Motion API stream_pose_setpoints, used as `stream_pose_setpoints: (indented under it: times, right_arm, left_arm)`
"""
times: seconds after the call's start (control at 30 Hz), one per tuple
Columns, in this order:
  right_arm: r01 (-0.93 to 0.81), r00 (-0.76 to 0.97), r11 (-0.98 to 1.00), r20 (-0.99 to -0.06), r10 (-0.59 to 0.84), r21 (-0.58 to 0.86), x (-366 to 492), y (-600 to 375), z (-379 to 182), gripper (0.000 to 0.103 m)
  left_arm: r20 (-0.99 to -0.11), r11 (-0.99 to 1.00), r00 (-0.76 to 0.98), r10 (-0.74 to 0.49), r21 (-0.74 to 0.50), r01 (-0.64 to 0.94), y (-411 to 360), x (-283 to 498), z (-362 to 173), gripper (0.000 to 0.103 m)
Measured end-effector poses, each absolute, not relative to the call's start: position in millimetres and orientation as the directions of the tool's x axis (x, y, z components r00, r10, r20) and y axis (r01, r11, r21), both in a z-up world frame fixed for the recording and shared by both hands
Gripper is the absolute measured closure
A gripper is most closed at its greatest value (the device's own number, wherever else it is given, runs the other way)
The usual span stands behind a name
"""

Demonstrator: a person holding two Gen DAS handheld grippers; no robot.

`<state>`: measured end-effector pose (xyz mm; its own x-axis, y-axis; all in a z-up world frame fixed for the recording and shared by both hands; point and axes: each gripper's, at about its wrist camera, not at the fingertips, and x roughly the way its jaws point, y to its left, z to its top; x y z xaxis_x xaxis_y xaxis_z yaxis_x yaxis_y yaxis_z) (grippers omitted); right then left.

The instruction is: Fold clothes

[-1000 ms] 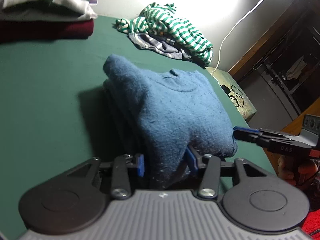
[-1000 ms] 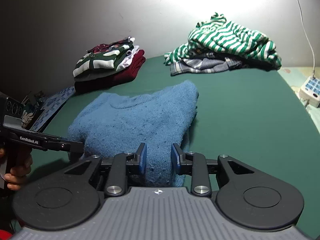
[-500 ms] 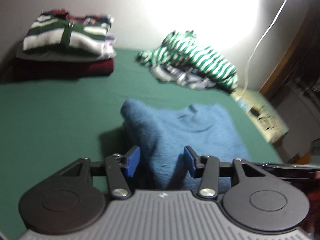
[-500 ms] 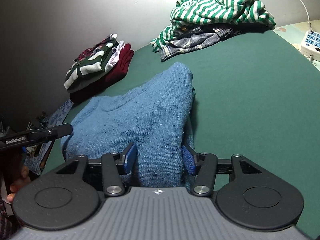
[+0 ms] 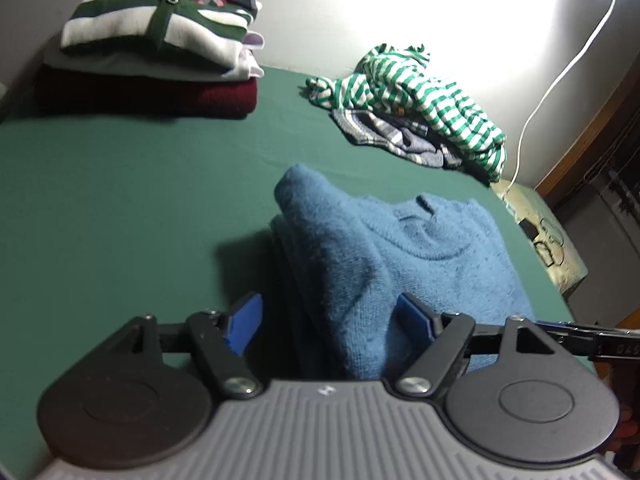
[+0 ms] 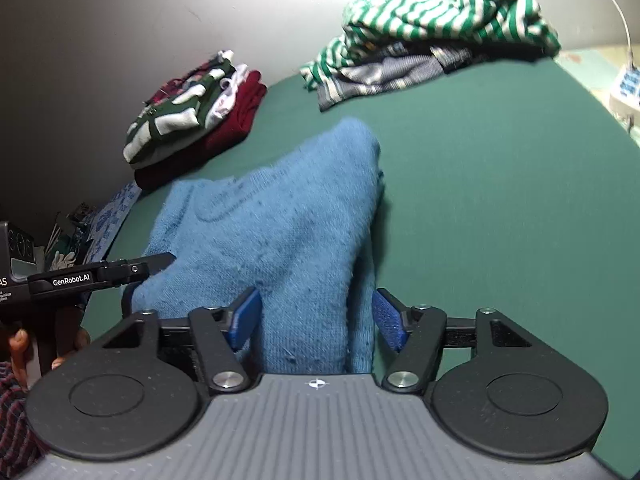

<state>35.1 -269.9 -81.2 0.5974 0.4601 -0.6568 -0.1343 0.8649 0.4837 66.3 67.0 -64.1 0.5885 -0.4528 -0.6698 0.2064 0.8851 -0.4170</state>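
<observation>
Both hand-held grippers, left [image 5: 330, 322] and right [image 6: 316, 318], gape wide around the blue sweater [image 5: 404, 256], gripping nothing. A folded stack [image 5: 152, 68] sits upper left. A striped heap [image 5: 416, 100] lies upper right on the green tabletop [image 5: 120, 200].

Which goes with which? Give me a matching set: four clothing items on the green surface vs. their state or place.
Things:
1. blue sweater
2. green-and-white striped garment
3. maroon garment
4. dark green and white striped top

States or places:
A. bottom of the folded stack
B. crumpled, unfolded, on the loose pile by the wall
C. folded, near the top of the stack
D. folded, between the open fingers of both grippers

Pairs: 1-D, 2-B, 3-A, 4-C
</observation>
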Motion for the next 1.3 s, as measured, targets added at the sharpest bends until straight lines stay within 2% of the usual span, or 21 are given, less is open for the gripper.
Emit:
stream_pose_setpoints:
  times: [0.07,0.17,0.27,0.47,1.07,1.3]
  right_arm:
    - [-0.142,0.601,0.867,-0.655,0.459,0.478,35.9,-269.9,-77.7,0.043]
    - [-0.144,0.603,0.865,-0.65,0.462,0.481,37.2,-270.4,-74.1,0.043]
    - [-0.137,0.599,0.862,-0.652,0.465,0.489,37.0,-271.1,-71.5,0.042]
    - [-0.148,0.581,0.854,-0.654,0.484,0.499,33.8,-270.8,-67.7,0.041]
    - [-0.118,0.556,0.804,-0.632,0.539,0.583,54.8,-277.2,-79.1,0.034]
    - [-0.118,0.537,0.808,-0.648,0.541,0.577,62.4,-277.0,-89.0,0.027]
  left_arm:
    - [-0.656,0.86,0.575,-0.489,-0.471,0.195,73.0,63.9,-60.2,0.023]
    - [-0.648,0.841,0.56,-0.515,-0.509,0.184,75.6,58.6,-58.9,0.01]
    - [-0.64,0.825,0.552,-0.534,-0.537,0.175,78.4,51.5,-62.4,0.003]
    - [-0.624,0.76,0.484,-0.614,-0.633,0.149,79.6,45.0,-78.1,0.003]
    - [-0.611,0.712,0.416,-0.674,-0.687,0.145,77.8,80.9,-94.4,0.001]
    - [-0.614,0.707,0.391,-0.686,-0.688,0.161,74.2,89.6,-96.8,0.001]
